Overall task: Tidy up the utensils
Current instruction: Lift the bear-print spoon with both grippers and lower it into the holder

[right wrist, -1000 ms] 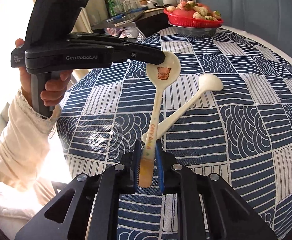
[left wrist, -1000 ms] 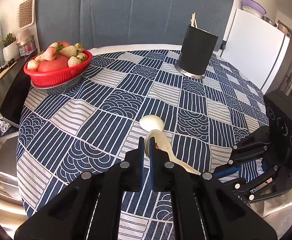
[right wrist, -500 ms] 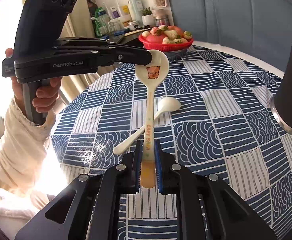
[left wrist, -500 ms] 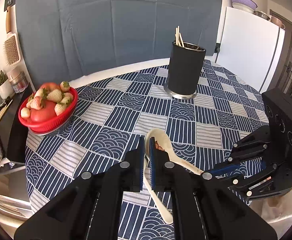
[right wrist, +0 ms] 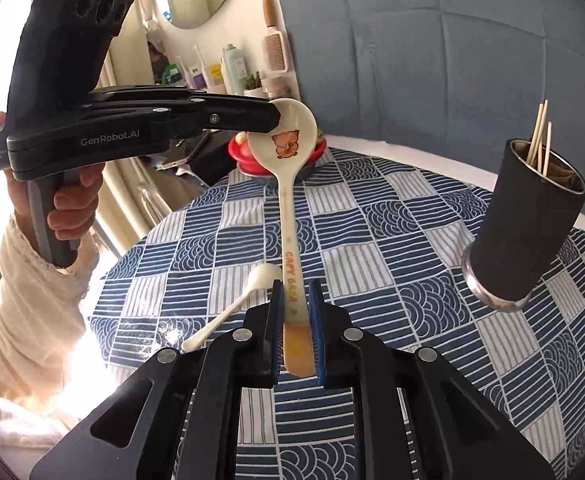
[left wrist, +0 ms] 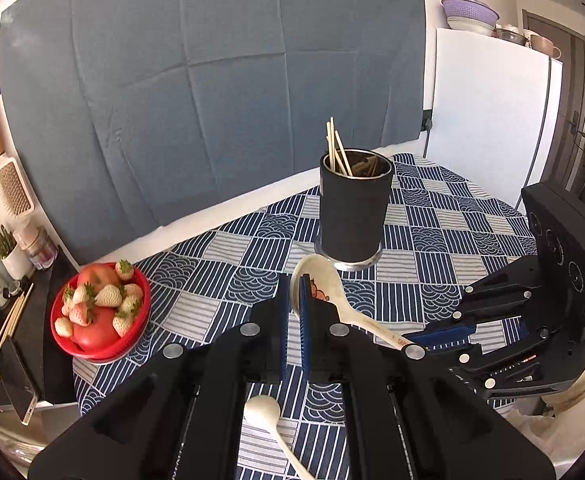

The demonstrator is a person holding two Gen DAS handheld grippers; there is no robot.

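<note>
A cream spoon with a bear picture (right wrist: 283,148) is held in the air by both grippers. My left gripper (left wrist: 292,292) is shut on the rim of its bowl (left wrist: 318,280); it shows from the side in the right wrist view (right wrist: 268,118). My right gripper (right wrist: 295,296) is shut on the spoon's handle end (right wrist: 297,344); it shows in the left wrist view (left wrist: 432,340). A plain white spoon (left wrist: 262,406) lies on the tablecloth below (right wrist: 258,278). A black utensil holder (left wrist: 354,210) with chopsticks stands beyond (right wrist: 526,216).
A round table with a blue-and-white patterned cloth (left wrist: 432,240). A red basket of strawberries and tomatoes (left wrist: 100,314) sits at the table's left edge. A side shelf with bottles (right wrist: 232,68) and a white fridge (left wrist: 488,112) stand around it.
Both grippers have risen with the bear spoon and carried it closer to the black holder. The white spoon stays on the cloth, now lower in both views.
</note>
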